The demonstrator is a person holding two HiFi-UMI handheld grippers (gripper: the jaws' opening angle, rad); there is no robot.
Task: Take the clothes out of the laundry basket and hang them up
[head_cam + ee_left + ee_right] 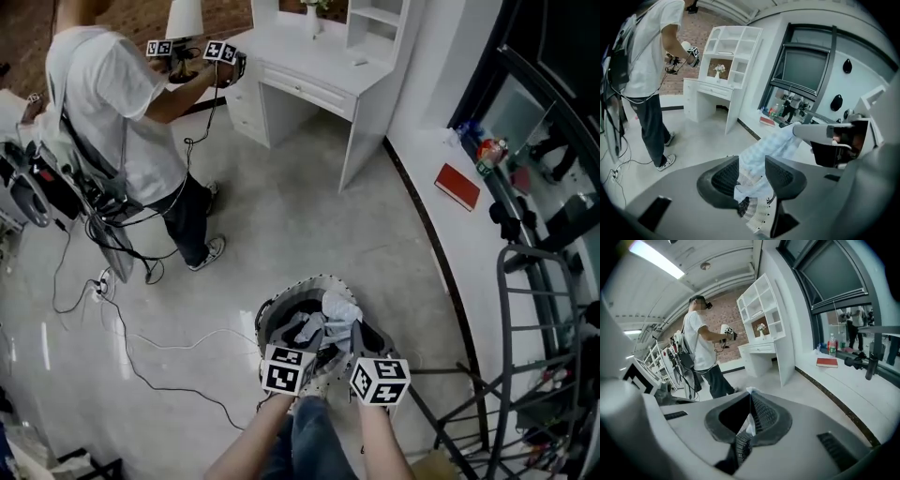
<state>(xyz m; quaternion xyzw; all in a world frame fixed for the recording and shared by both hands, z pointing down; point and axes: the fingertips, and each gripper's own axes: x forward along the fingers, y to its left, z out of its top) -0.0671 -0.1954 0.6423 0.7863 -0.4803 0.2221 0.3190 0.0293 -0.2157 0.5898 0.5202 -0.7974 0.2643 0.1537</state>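
Gripping a bunched fold of the pale checked garment [771,143], the left gripper [752,177] has its jaws partway apart, and the cloth fills the gap between the pads. The right gripper [749,414] has its jaws all but together on a thin edge of the same garment, whose white tip pokes out just past them. In the left gripper view the cloth runs from the jaws up and to the right.

In the head view both grippers sit side by side at the near centre, directly over the laundry basket [323,278] on the floor. The garment's pale bulk lies on top of the pile, and it is not possible to tell whether its lower end has cleared the rim. Grey and dark clothes [305,330] remain beneath it in the basket.

At the near right stands the grey metal drying rack [514,309], and the rails in view carry nothing.

The task appears to be at an early stage: one garment is secured in both grippers but not yet hung. It has to be raised clear, carried right to the rack and draped over a rail, and the rest of the pile then needs the same. At the far left a person [103,103] stands by a white desk [309,66], well apart from the basket.
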